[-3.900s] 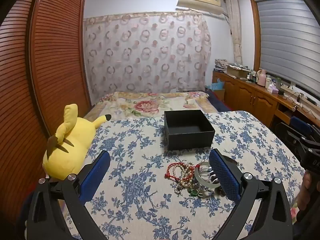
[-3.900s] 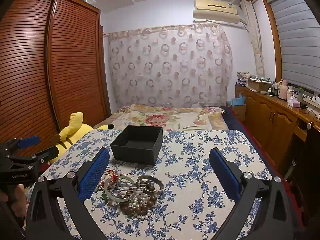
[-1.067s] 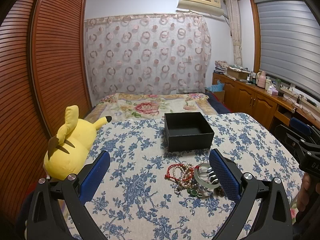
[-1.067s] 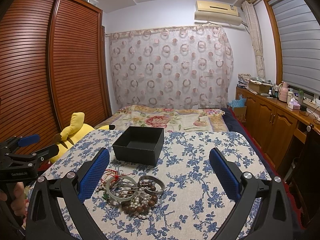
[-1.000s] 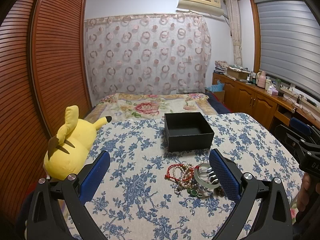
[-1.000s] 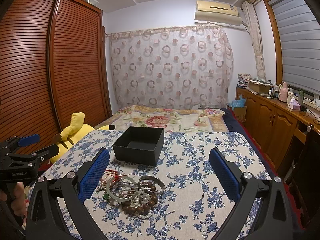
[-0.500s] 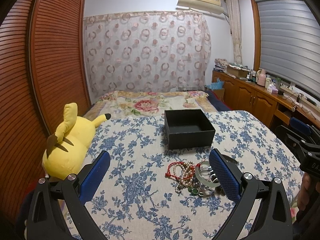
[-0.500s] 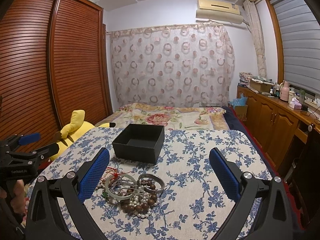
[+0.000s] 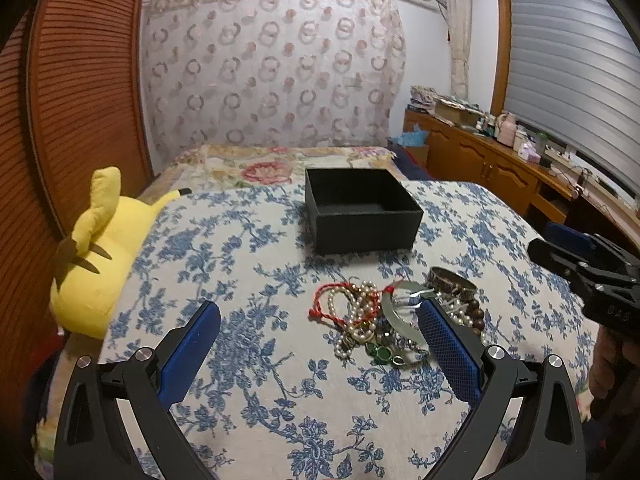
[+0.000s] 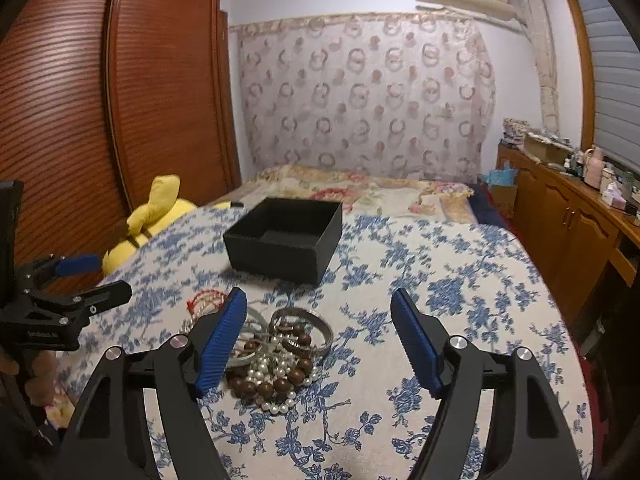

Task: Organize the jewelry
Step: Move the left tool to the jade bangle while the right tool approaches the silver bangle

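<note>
Now both units hover empty over the heap. Left hand-held gripper (image 9: 318,330): jaws spread wide, nothing btwn pads. Right hand-held gripper (image 10: 318,330): released too, jaws apart, nothing held. Jewelry pile (image 9: 394,320) sits centre-right of left view, near the lower middle of right view; black box (image 9: 360,210) is just beyond it, upper centre, open and apparently empty. Judgement: step = first pick. Best to take one loose piece at the pile's edge, e.g. metal bangle (image 10: 301,330), close on its rim, lift straight up w/o dragging tangled strands. Surface: blue floral cloth (image 9: 248,272), soft, may snag. Room: bedroom, yellow plush (image 9: 94,252) at left, wooden cabinets (image 10: 560,220) at right.
</note>
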Motion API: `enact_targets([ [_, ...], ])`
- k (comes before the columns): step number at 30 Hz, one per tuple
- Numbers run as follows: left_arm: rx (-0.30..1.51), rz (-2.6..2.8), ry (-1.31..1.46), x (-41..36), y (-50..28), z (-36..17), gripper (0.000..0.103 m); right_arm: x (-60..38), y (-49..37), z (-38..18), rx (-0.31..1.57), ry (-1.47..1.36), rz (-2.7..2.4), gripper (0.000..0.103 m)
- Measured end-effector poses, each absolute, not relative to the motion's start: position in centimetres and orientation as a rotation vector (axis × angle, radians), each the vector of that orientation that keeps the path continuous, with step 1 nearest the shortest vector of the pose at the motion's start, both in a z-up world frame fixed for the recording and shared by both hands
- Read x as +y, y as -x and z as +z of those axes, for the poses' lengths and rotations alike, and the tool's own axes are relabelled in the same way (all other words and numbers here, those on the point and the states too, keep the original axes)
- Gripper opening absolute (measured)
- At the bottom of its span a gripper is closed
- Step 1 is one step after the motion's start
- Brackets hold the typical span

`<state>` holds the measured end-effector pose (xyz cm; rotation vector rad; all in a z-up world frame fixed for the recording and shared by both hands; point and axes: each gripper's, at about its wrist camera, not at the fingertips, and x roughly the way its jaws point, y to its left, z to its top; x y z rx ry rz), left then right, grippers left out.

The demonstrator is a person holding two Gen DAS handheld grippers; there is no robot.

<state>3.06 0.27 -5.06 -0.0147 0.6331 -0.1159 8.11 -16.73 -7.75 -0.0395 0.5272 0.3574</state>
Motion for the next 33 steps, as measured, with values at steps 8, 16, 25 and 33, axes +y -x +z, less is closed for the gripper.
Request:
enact_targets([
  [8,0.677,-0.142,0.024,0.3,-3.7,-6.8,0.096,-15.3,-11.3,-10.4,0.648,0.067,0.429,0.076],
  [16,0.715,-0.141,0.031,0.9,-4.2,-8.0,0.096,-14.0,-14.8,-12.7,0.781,0.032,0.488,0.077],
  [25,0.743,-0.156,0.030,0.7,-4.5,-8.8,0.096,-13.5,-17.1,-14.5,0.880,0.006,0.491,0.078],
  [33,0.759,-0.184,0.025,0.0,-5.0,-9.2,0.096,-13.9,-17.9,-14.9,0.918,-0.058,0.544,0.065],
])
